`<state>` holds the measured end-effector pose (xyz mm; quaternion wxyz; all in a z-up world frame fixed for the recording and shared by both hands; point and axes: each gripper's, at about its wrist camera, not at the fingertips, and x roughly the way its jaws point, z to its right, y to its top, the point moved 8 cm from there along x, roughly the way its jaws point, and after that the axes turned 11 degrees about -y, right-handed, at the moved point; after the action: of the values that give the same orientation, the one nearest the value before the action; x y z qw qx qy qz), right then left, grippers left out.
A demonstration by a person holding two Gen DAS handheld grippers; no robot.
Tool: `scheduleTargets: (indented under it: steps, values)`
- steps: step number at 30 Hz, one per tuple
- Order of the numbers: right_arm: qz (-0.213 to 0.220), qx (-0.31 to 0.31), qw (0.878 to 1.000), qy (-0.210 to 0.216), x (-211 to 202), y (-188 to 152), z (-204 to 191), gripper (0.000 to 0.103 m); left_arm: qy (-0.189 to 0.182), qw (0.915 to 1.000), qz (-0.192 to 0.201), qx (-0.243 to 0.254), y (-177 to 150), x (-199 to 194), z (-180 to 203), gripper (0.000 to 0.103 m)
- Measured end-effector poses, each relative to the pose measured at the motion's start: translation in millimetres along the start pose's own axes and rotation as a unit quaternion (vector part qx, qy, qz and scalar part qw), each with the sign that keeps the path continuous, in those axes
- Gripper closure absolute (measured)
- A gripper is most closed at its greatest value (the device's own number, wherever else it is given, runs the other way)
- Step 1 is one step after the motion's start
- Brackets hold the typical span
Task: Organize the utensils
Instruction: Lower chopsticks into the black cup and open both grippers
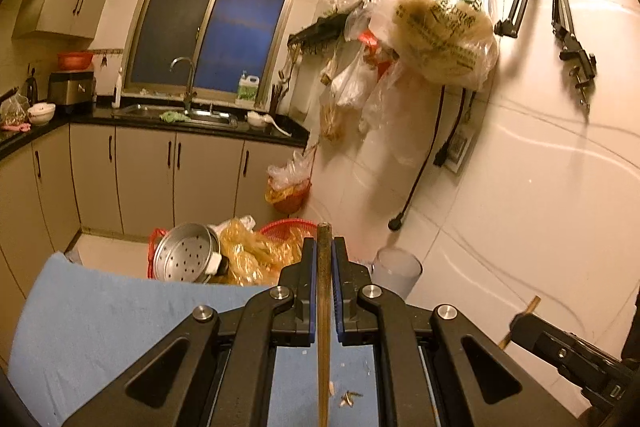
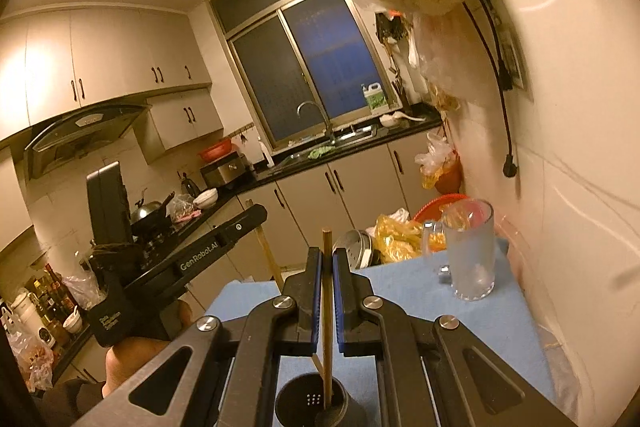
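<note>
My left gripper (image 1: 324, 245) is shut on a wooden chopstick (image 1: 323, 307) that stands upright between its blue pads, over a blue mat (image 1: 100, 327). In the right wrist view my right gripper (image 2: 327, 253) is shut on a second chopstick (image 2: 327, 287). This one's lower end reaches into a dark round utensil holder (image 2: 352, 411) right below the jaws. A second stick leans inside the holder. The left gripper (image 2: 256, 215) shows at the left of that view, with its chopstick (image 2: 269, 259) slanting down. A hand holds it from below.
A frosted glass mug (image 2: 470, 255) stands at the mat's far right, near the tiled wall. Beyond the table's far edge lie a steamer pot (image 1: 184, 255), yellow plastic bags (image 1: 256, 251) and a red basket (image 1: 284, 227). Bags (image 1: 440, 35) hang on wall hooks above. Crumbs (image 1: 348, 397) dot the mat.
</note>
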<state>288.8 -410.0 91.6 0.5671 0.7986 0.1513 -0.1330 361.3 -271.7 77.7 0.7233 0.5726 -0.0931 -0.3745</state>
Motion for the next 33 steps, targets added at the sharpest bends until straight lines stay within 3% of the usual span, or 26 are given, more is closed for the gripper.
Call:
scheduleTargets:
  steps: [9, 25, 27, 29, 30, 33]
  values:
    - [-0.031, -0.006, 0.999, -0.007, 6, -30, 3, 0.097, -0.012, 0.9997, -0.02, -0.012, -35, -33, 0, 0.096]
    - [-0.063, -0.014, 0.997, -0.033, -2, -61, 4, 0.094, 0.01, 0.9971, -0.07, -0.029, -82, -65, -11, 0.095]
    - [-0.064, -0.013, 0.997, -0.033, -7, -61, 4, 0.093, 0.014, 0.9965, -0.077, -0.028, -86, -70, -10, 0.082]
    - [-0.064, -0.013, 0.997, -0.032, -13, -62, 4, 0.091, 0.019, 0.9965, -0.077, -0.027, -91, -79, -7, 0.049]
    - [-0.066, -0.013, 0.997, -0.03, -16, -63, 3, 0.089, 0.025, 0.9965, -0.076, -0.026, -92, -83, -7, 0.042]
    - [-0.072, -0.012, 0.997, -0.03, -26, -67, 4, 0.081, 0.056, 0.9944, -0.089, -0.01, -100, -99, -3, 0.037]
